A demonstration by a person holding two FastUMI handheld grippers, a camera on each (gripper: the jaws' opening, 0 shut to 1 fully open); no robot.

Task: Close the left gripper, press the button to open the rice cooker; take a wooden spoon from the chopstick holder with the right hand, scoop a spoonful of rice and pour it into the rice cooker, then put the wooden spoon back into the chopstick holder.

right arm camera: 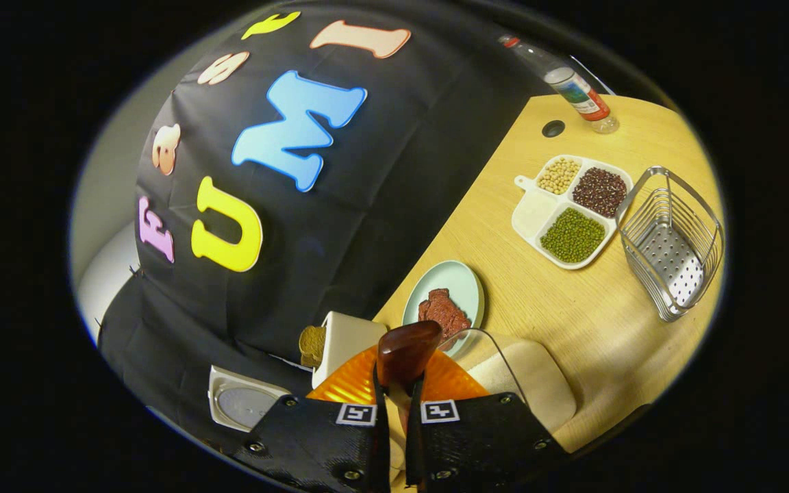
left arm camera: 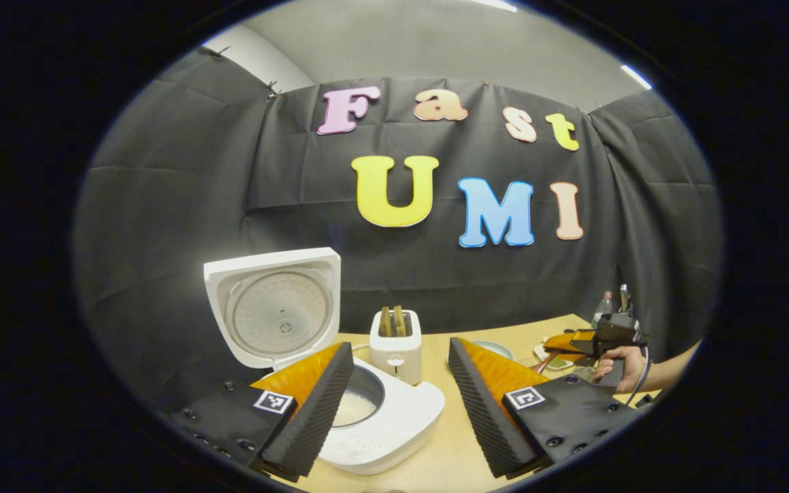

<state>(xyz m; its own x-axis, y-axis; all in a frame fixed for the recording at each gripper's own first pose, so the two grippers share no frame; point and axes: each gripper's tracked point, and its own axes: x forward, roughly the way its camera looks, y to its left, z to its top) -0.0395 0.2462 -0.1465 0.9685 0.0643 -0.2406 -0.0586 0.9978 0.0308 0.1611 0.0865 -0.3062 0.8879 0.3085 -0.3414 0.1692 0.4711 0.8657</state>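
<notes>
The white rice cooker (left arm camera: 394, 418) stands open with its lid (left arm camera: 278, 308) tipped up, and pale contents show in the inner pot (left arm camera: 357, 407). My left gripper (left arm camera: 401, 397) hangs open just in front of it, holding nothing. My right gripper (right arm camera: 398, 397) is shut on the wooden spoon (right arm camera: 405, 352), whose dark bowl sticks out past the fingertips. A clear container (right arm camera: 504, 363) with pale contents sits just beyond the spoon. The wire chopstick holder (right arm camera: 672, 243) stands at the far right. In the left gripper view, a hand (left arm camera: 624, 366) holds the right gripper (left arm camera: 596, 339) over the table's right side.
A white toaster (left arm camera: 396, 346) with bread stands beside the cooker. A pale green plate with meat (right arm camera: 446, 301), a divided tray of beans (right arm camera: 569, 209) and a bottle (right arm camera: 576, 85) lie on the wooden table (right arm camera: 559, 308). The black cloth wall closes the back.
</notes>
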